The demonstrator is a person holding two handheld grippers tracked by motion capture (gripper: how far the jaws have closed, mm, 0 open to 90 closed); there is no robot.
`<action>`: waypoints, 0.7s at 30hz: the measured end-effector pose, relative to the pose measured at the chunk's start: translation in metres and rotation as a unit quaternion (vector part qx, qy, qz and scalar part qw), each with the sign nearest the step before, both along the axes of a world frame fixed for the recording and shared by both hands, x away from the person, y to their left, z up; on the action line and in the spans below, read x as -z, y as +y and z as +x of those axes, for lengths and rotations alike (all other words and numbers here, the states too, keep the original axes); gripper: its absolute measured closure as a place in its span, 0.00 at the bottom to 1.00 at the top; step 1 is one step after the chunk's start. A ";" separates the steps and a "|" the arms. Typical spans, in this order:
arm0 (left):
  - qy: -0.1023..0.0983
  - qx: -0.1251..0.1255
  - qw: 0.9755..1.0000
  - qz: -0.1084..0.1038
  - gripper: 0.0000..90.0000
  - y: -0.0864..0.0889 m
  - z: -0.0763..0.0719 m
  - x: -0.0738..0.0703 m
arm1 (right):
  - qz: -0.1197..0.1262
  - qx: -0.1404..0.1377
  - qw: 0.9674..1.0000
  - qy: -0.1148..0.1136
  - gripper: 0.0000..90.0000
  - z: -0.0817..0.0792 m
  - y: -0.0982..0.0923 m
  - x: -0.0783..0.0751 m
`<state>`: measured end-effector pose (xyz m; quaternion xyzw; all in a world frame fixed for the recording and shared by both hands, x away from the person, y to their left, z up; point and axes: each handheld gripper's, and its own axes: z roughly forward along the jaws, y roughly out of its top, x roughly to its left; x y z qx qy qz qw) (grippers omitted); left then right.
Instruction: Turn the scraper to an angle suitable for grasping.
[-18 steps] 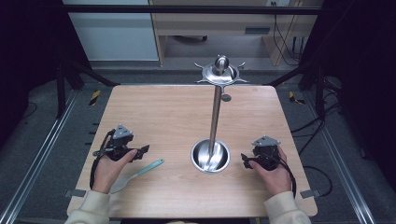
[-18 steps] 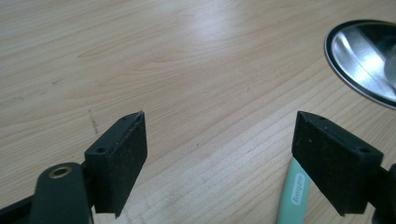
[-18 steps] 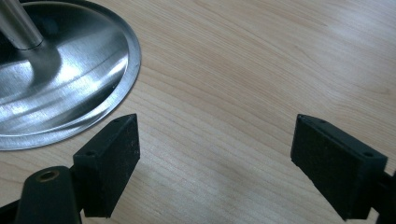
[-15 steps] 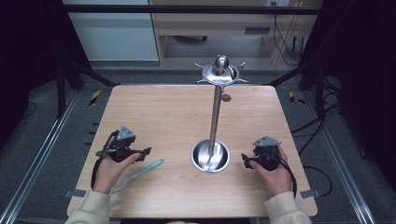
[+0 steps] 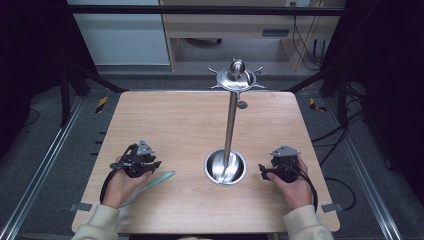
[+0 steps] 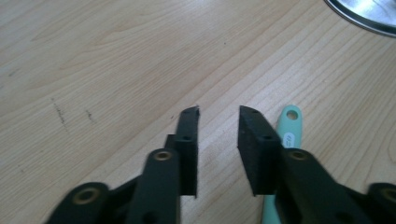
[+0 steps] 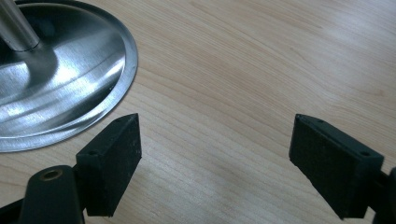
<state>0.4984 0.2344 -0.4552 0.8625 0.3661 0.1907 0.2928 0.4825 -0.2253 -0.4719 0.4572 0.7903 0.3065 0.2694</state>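
Note:
A steel stand rises from a round base [image 5: 216,169] on the wooden table [image 5: 170,125], its pole [image 5: 230,125] ending in a hooked crown [image 5: 237,75]. A mint-green utensil handle [image 5: 159,178] lies flat to the left of the base. My left gripper [image 5: 154,164] rests just above that handle and points right. In the left gripper view its jaws [image 6: 218,112] stand a narrow gap apart over bare wood, with the handle [image 6: 289,126] beside and under the right jaw. My right gripper [image 5: 262,171] sits right of the base, jaws [image 7: 215,126] wide open and empty.
The base rim [image 7: 70,84] lies close to the right gripper's left jaw. The base edge [image 6: 369,14] shows far ahead of the left gripper. Metal rails [image 5: 45,165] run along the table's sides, with dark floor and cables [image 5: 345,150] beyond them.
My left gripper has slid a little to the right and nearer, closer to the green handle. The right gripper, the stand and the handle have kept their places.

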 end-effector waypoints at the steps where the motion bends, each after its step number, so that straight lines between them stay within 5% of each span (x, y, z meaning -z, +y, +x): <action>1: 0.006 0.010 1.000 0.003 0.86 -0.001 0.000 0.002 | 0.000 0.001 1.000 0.001 0.19 0.000 0.000 0.000; 6: 0.018 0.028 0.999 0.006 0.99 -0.005 -0.001 0.004 | 0.000 0.000 1.000 0.002 0.19 0.000 0.000 0.000; 21: 0.059 0.068 0.995 0.036 1.00 -0.013 -0.002 0.018 | 0.000 -0.001 1.000 0.003 0.20 0.000 0.000 0.000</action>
